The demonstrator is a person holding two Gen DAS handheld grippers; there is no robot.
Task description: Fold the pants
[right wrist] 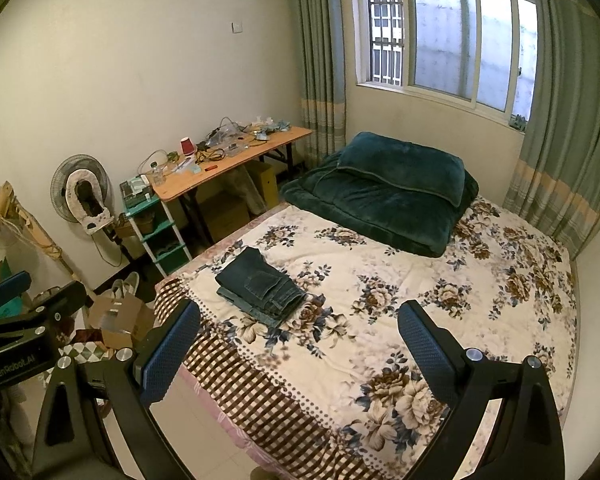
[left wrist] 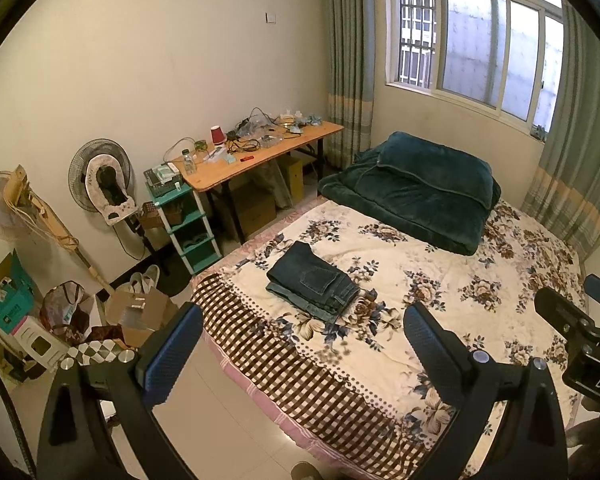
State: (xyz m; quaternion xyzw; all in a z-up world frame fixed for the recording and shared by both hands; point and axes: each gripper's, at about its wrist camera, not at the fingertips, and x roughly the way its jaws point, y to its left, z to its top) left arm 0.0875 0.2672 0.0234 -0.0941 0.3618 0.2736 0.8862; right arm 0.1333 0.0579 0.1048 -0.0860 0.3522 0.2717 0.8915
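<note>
Dark blue jeans lie folded in a compact stack on the floral bedspread, near the bed's left front corner. They also show in the right wrist view. My left gripper is open and empty, held above the bed's front edge, well short of the jeans. My right gripper is open and empty, also back from the jeans, over the bedspread. The right gripper shows at the right edge of the left wrist view. The left gripper shows at the left edge of the right wrist view.
A folded dark green quilt lies at the head of the bed under the window. A cluttered wooden desk, a teal shelf, a fan and cardboard boxes stand left of the bed.
</note>
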